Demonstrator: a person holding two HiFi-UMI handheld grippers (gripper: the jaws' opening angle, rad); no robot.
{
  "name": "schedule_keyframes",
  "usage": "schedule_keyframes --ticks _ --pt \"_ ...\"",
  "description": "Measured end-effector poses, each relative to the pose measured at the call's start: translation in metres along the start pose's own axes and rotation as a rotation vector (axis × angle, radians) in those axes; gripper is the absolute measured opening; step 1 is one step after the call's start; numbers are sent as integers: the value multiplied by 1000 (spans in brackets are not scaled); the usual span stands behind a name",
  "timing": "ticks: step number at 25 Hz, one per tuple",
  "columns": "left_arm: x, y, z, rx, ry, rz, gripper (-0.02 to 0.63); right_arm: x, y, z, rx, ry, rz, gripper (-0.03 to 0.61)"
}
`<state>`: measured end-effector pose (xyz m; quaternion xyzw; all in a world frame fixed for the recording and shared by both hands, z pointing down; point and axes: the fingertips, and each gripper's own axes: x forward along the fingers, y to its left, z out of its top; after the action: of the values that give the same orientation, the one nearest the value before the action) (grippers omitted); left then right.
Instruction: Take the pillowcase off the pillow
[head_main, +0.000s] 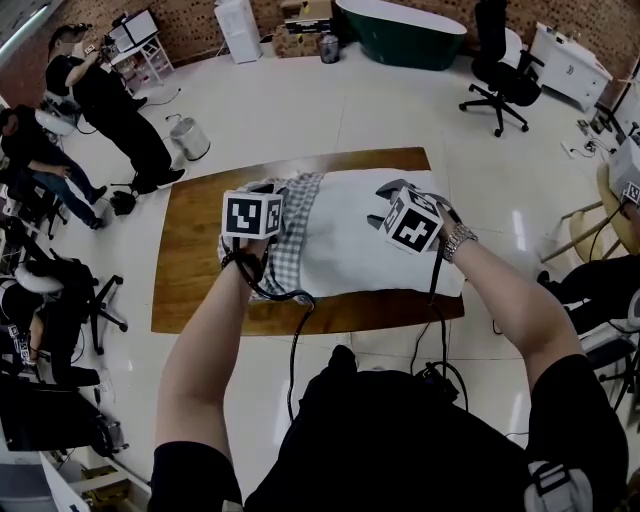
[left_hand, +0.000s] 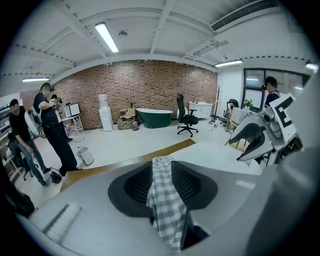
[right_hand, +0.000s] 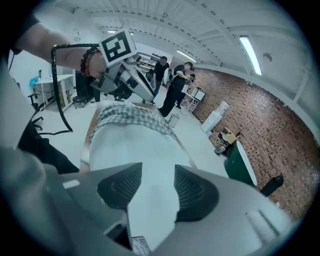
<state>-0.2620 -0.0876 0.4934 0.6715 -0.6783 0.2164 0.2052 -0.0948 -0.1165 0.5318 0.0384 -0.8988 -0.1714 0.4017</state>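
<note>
**Head view.** We see a brown wooden table (head_main: 195, 250) at the centre of the frame, with a white pillow (head_main: 370, 245) lying across it. The checked pillowcase (head_main: 292, 235) covers only the end of the pillow toward the left of the frame. The rest of the pillow is bare. The left gripper (head_main: 268, 192) is over the checked cloth, and the right gripper (head_main: 388, 195) is over the bare white part, right of centre. Along the top of the frame we note a green bathtub (head_main: 400, 30) and a black office chair (head_main: 500, 70). Several people (head_main: 110, 100) are at the upper left.

**Left gripper view.** The jaws stand spread. A band of the checked pillowcase runs through the gap between the two dark ribbed pads (left_hand: 137, 185) and hangs toward the bottom of the frame. We see it lying loose there rather than squeezed.

**Right gripper view.** The jaws are pinched on a fold of the white pillow, which fills the gap between them. A small printed label (right_hand: 140, 245) shows at the bottom edge. Beyond the jaws the pillow stretches toward the upper left, where its far end wears the checked cloth and the left gripper appears just above that cloth.
</note>
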Motion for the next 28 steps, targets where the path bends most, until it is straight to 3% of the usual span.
schedule_keyframes --ticks 6,13,20,28 --pt "29 19 28 101 57 -68 163 30 -30 20 62 -1 42 202" --pt "84 44 47 159 195 -190 196 79 -88 50 135 -4 92 204" --pt "145 66 56 163 349 -324 199 133 -133 70 249 21 215 228" --pt "200 91 56 158 508 -429 198 179 -170 86 313 104 350 285"
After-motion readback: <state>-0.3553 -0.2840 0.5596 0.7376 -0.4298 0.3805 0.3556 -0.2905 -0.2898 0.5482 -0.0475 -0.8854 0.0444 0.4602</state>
